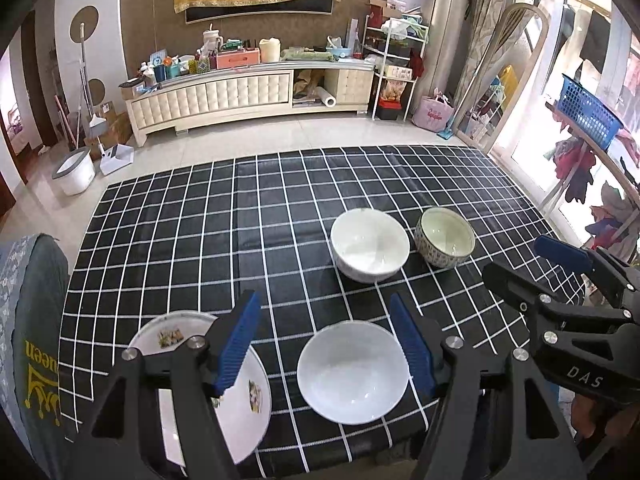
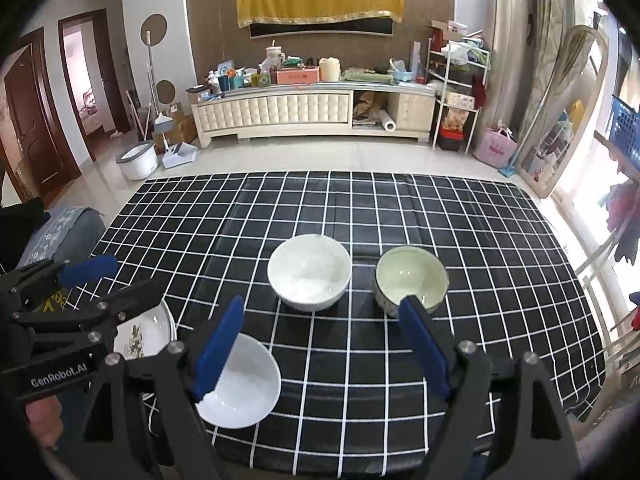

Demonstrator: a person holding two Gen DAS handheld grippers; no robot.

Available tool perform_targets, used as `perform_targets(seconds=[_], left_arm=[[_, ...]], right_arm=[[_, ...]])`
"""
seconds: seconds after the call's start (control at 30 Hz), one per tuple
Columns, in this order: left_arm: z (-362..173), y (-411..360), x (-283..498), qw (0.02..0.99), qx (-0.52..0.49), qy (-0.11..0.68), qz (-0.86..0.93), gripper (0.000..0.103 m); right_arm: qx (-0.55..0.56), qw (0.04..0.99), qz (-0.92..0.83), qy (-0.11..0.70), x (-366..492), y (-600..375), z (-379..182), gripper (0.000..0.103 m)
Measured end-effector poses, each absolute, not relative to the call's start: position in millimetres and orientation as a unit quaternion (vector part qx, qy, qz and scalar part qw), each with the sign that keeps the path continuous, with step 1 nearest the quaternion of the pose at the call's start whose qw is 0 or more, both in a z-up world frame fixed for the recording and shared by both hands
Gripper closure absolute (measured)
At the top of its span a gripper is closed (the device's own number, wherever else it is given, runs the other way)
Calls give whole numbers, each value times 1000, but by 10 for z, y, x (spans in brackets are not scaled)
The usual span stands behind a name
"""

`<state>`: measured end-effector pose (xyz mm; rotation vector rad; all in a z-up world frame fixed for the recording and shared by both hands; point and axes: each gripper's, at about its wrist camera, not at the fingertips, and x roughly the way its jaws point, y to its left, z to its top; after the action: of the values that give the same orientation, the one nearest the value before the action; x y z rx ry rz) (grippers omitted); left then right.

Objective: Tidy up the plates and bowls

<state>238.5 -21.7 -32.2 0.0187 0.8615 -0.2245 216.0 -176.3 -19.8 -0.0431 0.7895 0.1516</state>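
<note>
On the black checked tablecloth (image 1: 200,240) stand three bowls and a plate. A white bowl (image 1: 353,372) sits near the front edge, between my left gripper's open fingers (image 1: 325,344). A flower-printed plate (image 1: 240,396) lies at the front left, partly under the left finger. A larger white bowl (image 1: 370,245) and a patterned bowl with a pale green inside (image 1: 445,237) stand further back. My right gripper (image 2: 320,346) is open and empty above the cloth (image 2: 360,380), with the near white bowl (image 2: 244,388) under its left finger and the patterned bowl (image 2: 411,280) behind its right finger. The larger white bowl (image 2: 309,272) is ahead.
A grey cushioned chair (image 1: 32,320) stands at the table's left. Beyond the table are tiled floor, a white bucket (image 1: 74,170), a cluttered TV cabinet (image 1: 248,88) and a shelf rack. A blue basket (image 1: 588,112) and hanging clothes are at the right.
</note>
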Motion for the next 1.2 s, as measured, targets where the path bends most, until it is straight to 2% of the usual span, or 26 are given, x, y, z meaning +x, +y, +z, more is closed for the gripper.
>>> perform_targets(seconds=[0.53,1.2], left_arm=[[-343,-385,2974,895,17,431,-111,38],[-877,-498,3738,865,29,491,-99,38]], right_arm=[[-24,912,86,400,2759,-1801,-298,20],[-21,880,108,461,3417,-1894,-913,20]])
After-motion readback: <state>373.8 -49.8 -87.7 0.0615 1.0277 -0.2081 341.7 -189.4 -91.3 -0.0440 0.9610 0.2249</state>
